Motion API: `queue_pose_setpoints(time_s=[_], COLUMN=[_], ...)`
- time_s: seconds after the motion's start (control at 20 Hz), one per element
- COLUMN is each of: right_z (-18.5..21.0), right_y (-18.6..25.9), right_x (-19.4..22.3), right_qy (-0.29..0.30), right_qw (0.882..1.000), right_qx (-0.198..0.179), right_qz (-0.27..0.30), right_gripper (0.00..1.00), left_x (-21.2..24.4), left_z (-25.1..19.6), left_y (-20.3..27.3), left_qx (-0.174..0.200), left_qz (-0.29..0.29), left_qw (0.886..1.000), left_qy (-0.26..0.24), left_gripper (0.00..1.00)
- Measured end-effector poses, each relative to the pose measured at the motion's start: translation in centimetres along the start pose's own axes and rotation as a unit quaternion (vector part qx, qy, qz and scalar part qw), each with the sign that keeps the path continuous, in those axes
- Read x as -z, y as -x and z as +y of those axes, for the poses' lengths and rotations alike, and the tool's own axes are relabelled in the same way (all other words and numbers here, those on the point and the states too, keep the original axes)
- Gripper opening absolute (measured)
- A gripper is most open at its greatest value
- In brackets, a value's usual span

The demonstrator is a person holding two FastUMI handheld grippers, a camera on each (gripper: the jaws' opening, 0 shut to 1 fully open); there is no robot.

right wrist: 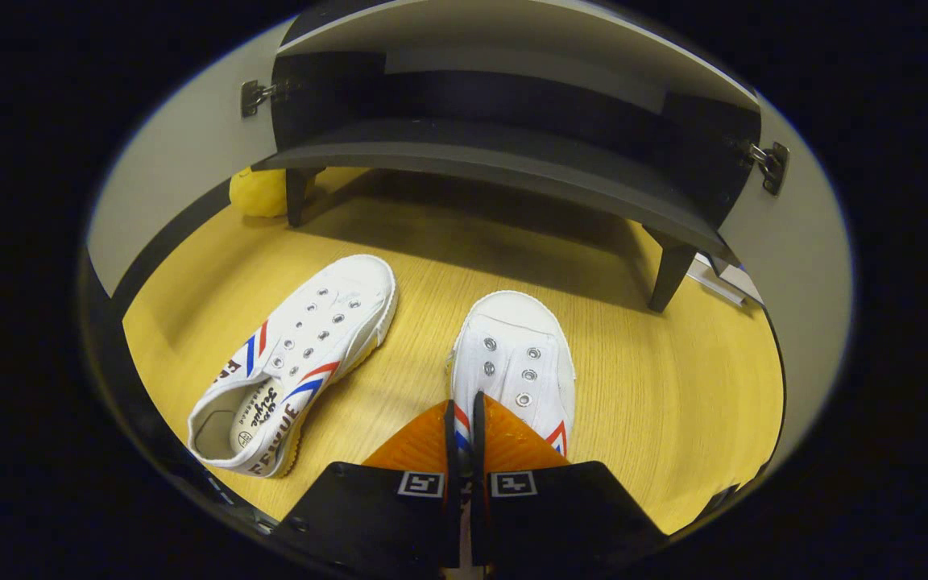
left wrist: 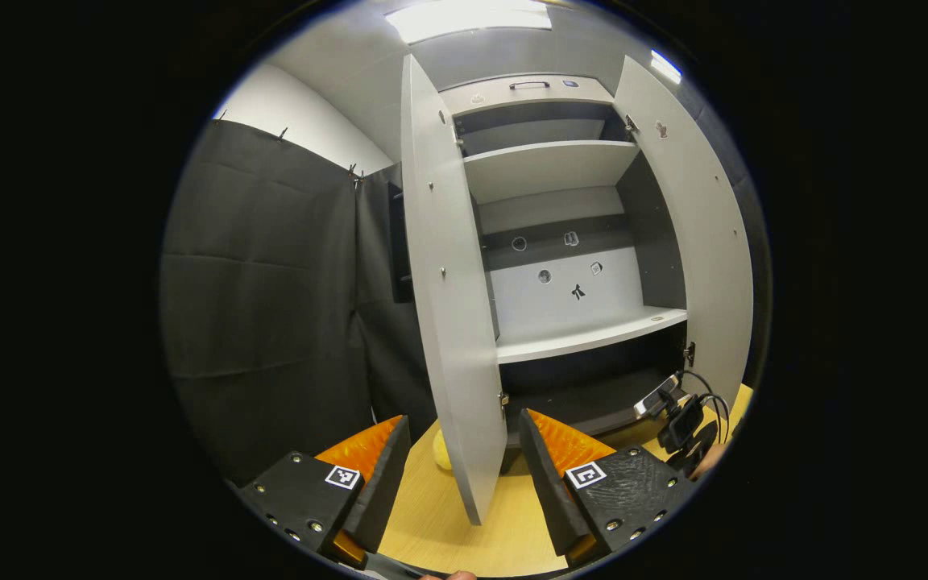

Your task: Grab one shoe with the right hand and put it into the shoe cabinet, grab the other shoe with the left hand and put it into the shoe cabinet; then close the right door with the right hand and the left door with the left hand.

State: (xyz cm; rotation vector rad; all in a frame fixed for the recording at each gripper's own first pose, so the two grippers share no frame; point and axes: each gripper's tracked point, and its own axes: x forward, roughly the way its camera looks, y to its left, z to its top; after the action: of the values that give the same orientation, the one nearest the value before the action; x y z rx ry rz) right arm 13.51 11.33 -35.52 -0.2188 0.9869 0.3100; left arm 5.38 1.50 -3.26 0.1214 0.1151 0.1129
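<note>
Two white canvas shoes with red and blue stripes lie on the wooden surface in the right gripper view. My right gripper (right wrist: 464, 407) is shut on the side wall of the nearer shoe (right wrist: 516, 354), which points toward the cabinet. The other shoe (right wrist: 303, 354) lies apart to its left, angled. The shoe cabinet (left wrist: 561, 338) stands with its left door (left wrist: 448, 282) and right door (left wrist: 698, 242) both swung open, its shelves bare. My left gripper (left wrist: 464, 419) hovers open in front of the left door's edge, holding nothing. Low at the right I see the other gripper (left wrist: 681, 427) with its cables.
The cabinet's dark bottom shelf (right wrist: 464, 153) stands on short legs (right wrist: 669, 278) just beyond the shoes. A yellow soft object (right wrist: 258, 192) lies by the cabinet's left leg. Black cloth wall (left wrist: 271, 306) closes off the left side.
</note>
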Motion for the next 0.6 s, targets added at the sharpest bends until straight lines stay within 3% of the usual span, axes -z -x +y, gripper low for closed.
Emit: queue_pose_setpoints(time_s=[0.15, 0.55, 0.6], right_z=[-0.4, -0.7, -0.8], right_y=[1.7, 7.0, 7.9], right_x=[-1.1, -6.0, -7.1], right_qy=[-0.029, -0.027, -0.027], right_qw=[0.999, 0.996, 0.995], right_qx=[-0.013, -0.015, -0.017], right_qz=[-0.017, -0.085, -0.096], right_gripper=[0.07, 0.07, 0.1], left_x=[0.1, -0.7, -0.8], left_z=[-0.4, -1.2, -1.2], left_y=[0.1, 0.4, 0.4], left_qx=[0.011, 0.045, 0.049], left_qz=[0.0, -0.012, -0.013], left_qw=[1.0, 0.999, 0.999], left_qy=[0.006, 0.007, 0.009], left_gripper=[0.74, 0.74, 0.74])
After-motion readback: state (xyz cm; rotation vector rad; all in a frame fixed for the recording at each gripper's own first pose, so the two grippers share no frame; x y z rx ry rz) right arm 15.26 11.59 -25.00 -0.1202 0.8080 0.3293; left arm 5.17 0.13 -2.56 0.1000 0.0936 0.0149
